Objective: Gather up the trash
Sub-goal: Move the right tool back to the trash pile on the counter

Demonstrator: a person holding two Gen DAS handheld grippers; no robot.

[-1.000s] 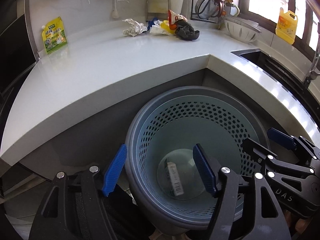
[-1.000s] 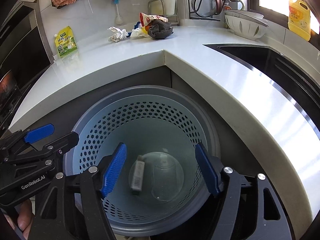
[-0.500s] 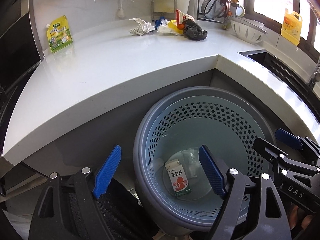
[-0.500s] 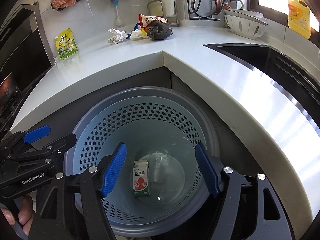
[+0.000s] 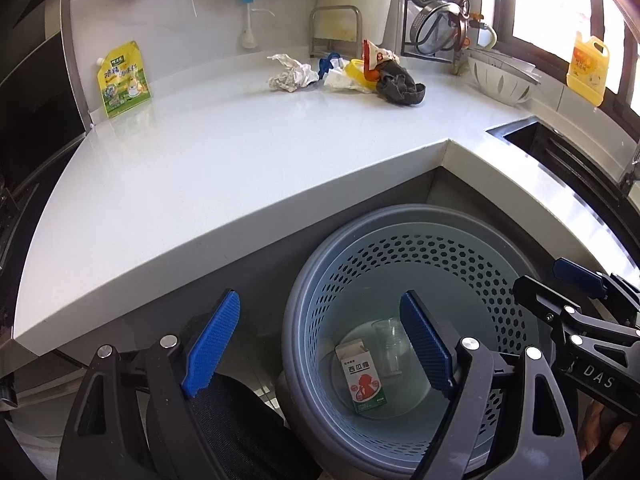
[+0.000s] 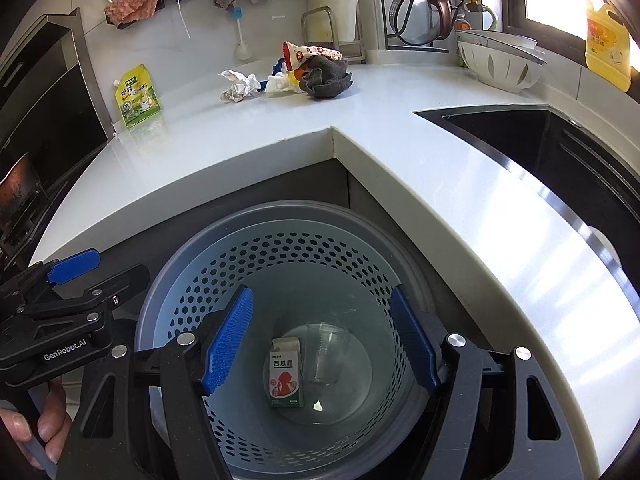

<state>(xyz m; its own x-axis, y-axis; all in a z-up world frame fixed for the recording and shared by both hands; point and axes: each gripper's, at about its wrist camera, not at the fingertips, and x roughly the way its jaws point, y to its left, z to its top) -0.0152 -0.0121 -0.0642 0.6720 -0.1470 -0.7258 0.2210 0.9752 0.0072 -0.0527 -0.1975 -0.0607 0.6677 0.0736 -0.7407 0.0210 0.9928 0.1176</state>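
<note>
Two pieces of trash lie at the bottom of the perforated bin (image 6: 280,272), directly below and between the spread jaws of the right gripper (image 6: 320,340): a small carton (image 6: 286,380) lying face up and a clear plastic cup (image 6: 326,354) on its side just beside it. Left gripper (image 5: 320,344): its jaws have just been opening and now stand wide, nothing between them; the bin rim passes under its right jaw and the carton (image 5: 362,378) shows just inside that jaw. A second ago the carton was edge-on in the bin; now it rests flat, label up, so this drop looks finished. Both grippers empty, judged free for the next pick. Farther ahead, well beyond both jaws across the bare tabletop (image 5: 224,160), a cluster waits near the wall: crumpled paper (image 5: 290,76), a mixed wrapper heap (image 5: 356,72), a dark rag (image 5: 400,88). Off to the left, a yellow-green pouch (image 5: 122,80) stands against the wall; trash or not, uncertain.
</note>
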